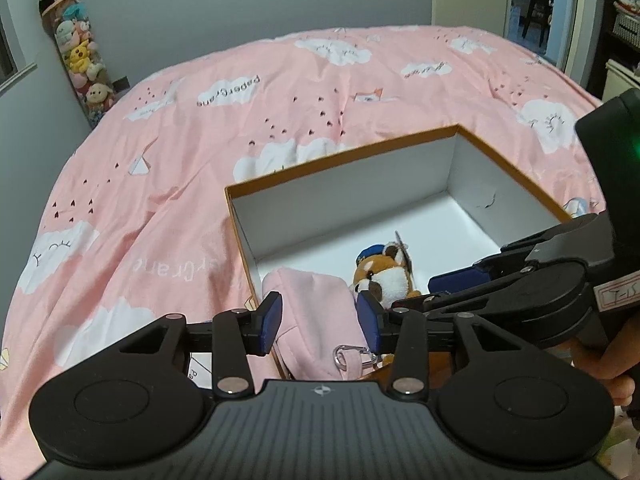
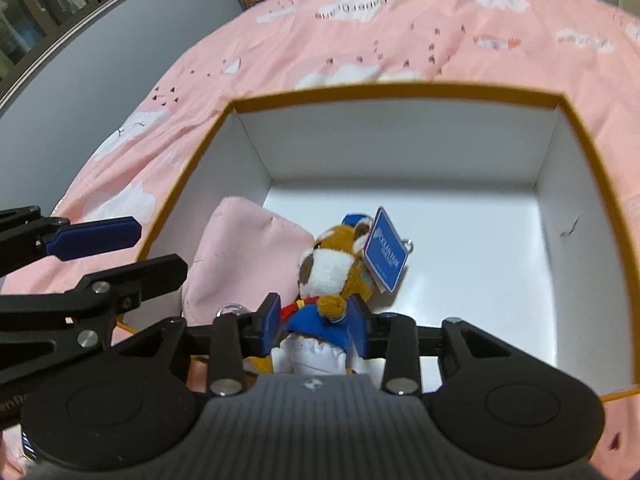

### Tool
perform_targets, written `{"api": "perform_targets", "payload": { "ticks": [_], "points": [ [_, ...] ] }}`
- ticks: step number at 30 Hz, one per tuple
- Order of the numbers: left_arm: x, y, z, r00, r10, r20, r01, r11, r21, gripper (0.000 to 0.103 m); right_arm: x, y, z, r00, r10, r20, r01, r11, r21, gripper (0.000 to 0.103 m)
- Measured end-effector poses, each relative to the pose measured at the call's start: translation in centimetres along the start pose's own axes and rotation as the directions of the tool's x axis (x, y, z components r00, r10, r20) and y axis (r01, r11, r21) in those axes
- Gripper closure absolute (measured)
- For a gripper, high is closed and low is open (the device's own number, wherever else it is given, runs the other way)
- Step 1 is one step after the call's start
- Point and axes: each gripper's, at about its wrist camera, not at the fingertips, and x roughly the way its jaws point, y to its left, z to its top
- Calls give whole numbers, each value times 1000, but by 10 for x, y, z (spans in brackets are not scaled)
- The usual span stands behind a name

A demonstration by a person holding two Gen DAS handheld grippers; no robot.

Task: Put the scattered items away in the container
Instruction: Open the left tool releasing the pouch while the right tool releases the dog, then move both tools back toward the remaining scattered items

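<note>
Plush fox [image 2: 324, 276] clamped at the body by right hand-held gripper [image 2: 318, 322] low inside box [image 2: 588, 168] for release; left hand-held gripper [image 1: 320, 320] parted around pink pouch [image 1: 316, 320].

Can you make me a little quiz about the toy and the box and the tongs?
1. True or false: the plush toy is lying out on the pink bedspread.
2. What sits beside the toy inside the box: A) a pink pouch, B) a green ball, C) a book?
3. Fill in: the tag on the toy is ____ in colour.

Key
1. False. The toy is inside the box, between the right tongs.
2. A. The pink pouch lies next to it, with the left tongs open around it.
3. Blue. The blue tag hangs by the toy's head.
</note>
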Motion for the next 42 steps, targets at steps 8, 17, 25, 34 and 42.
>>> {"api": "perform_targets", "payload": {
  "ticks": [8, 17, 25, 34, 42],
  "points": [
    [-36, -8, -9, 994, -44, 96, 42, 999, 28, 55, -47, 7, -17, 990, -36, 137, 50, 994, -96, 54],
    [-77, -22, -45, 985, -117, 126, 106, 990, 95, 49, -105, 17, -76, 953, -16, 302, 75, 980, -186, 53],
    [-73, -31, -91, 986, -161, 30, 158, 984, 87, 43, -120, 17, -139, 963, -44, 267, 96, 978, -185, 48],
    [-63, -32, -136, 982, -175, -71, 181, 979, 94, 37, -119, 11, -197, 978, -127, 166, 153, 976, -157, 49],
    [-39, -42, -160, 971, -175, -164, 194, 975, 109, 36, -114, 1, -228, 979, -188, 71, 198, 967, -163, 55]
  ]
}}
